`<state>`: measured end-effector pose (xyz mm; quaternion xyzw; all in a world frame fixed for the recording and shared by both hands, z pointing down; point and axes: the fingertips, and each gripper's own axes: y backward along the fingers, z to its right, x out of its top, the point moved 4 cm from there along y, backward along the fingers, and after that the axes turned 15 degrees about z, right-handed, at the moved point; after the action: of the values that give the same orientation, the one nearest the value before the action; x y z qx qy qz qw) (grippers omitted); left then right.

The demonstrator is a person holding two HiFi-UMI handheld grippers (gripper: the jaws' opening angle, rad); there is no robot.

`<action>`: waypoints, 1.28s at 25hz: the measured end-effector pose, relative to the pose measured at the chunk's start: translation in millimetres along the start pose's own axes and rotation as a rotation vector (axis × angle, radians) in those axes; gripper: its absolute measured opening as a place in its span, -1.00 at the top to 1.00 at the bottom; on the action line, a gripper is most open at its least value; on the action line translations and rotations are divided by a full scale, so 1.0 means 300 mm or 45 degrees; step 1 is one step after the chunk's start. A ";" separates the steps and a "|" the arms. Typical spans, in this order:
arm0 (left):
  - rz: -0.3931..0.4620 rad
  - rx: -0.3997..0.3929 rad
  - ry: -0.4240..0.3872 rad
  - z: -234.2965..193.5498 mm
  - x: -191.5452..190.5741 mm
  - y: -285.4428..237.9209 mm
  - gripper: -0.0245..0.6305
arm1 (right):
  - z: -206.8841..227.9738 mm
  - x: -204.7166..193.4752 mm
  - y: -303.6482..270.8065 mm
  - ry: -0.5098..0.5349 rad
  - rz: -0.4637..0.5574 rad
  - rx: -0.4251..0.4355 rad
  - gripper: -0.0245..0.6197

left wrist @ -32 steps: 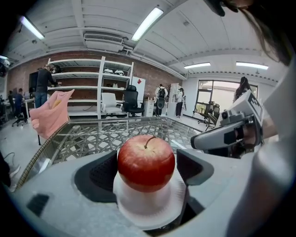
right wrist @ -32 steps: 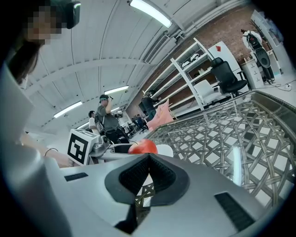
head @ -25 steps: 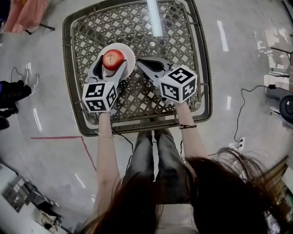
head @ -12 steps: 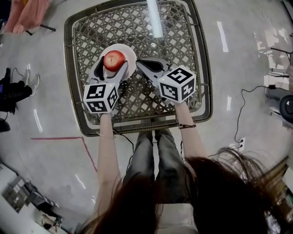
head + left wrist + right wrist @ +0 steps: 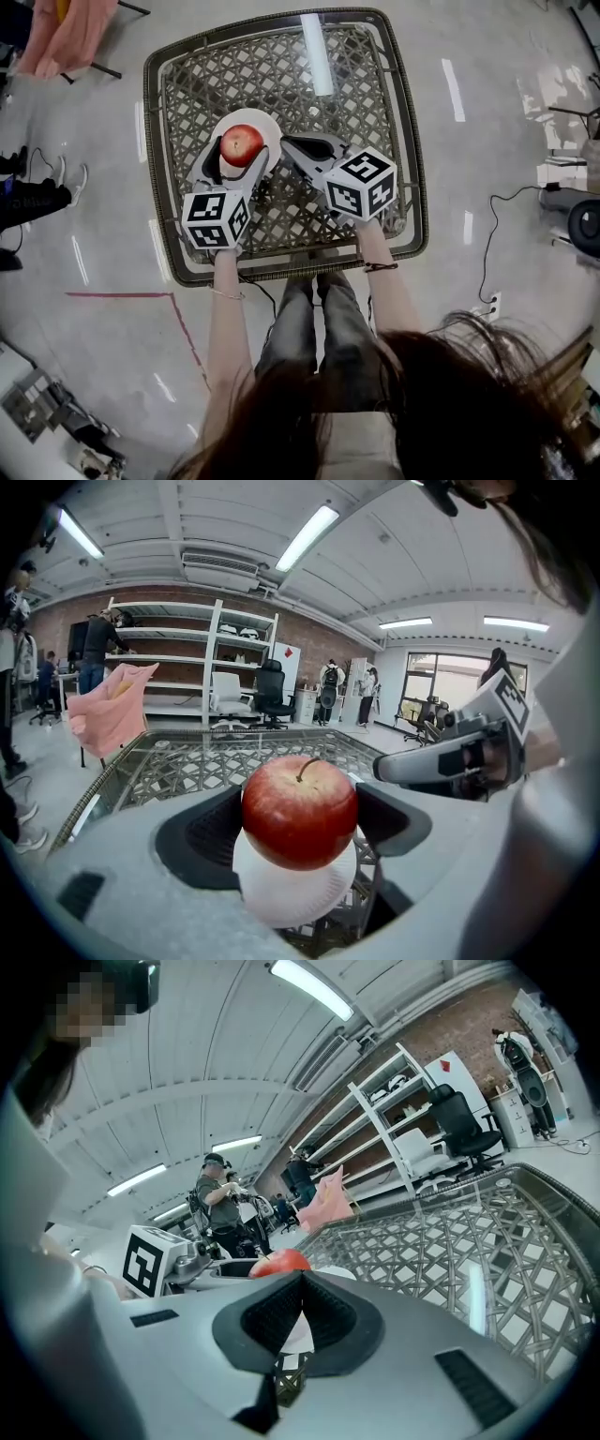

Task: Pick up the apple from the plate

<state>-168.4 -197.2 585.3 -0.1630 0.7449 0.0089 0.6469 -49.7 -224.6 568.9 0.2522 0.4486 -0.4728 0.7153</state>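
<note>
Left gripper (image 5: 234,153) now clamped on apple (image 5: 300,808) over plate (image 5: 292,900), right gripper (image 5: 291,143) beside, jaws together

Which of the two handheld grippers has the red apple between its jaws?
The left gripper: its jaws close on the red apple over the white plate; the right gripper is shut, empty.

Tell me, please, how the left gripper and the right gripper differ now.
The left gripper has its jaws closed on the apple, one on each side; the right gripper has its jaws closed together, with nothing between them. The left gripper reaches over the plate; the right gripper is beside the plate, above the bare table. Both are grey, carry a marker cube and point away from the person.
</note>
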 end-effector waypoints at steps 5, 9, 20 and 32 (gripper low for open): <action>0.016 0.009 0.011 0.024 0.037 0.031 -0.26 | -0.022 0.035 0.026 0.011 0.010 -0.007 0.90; 0.030 0.013 0.018 0.052 0.074 0.059 -0.26 | -0.049 0.067 0.048 0.021 0.020 -0.008 0.90; 0.071 0.033 0.065 0.151 0.182 0.150 -0.26 | -0.133 0.175 0.100 0.047 0.055 -0.001 0.90; 0.094 0.034 0.075 0.225 0.293 0.240 -0.26 | -0.216 0.262 0.165 0.099 0.066 0.037 0.90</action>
<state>-131.4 -134.3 475.0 -0.1271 0.7690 0.0179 0.6262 -19.2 -188.0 466.0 0.2921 0.4626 -0.4505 0.7055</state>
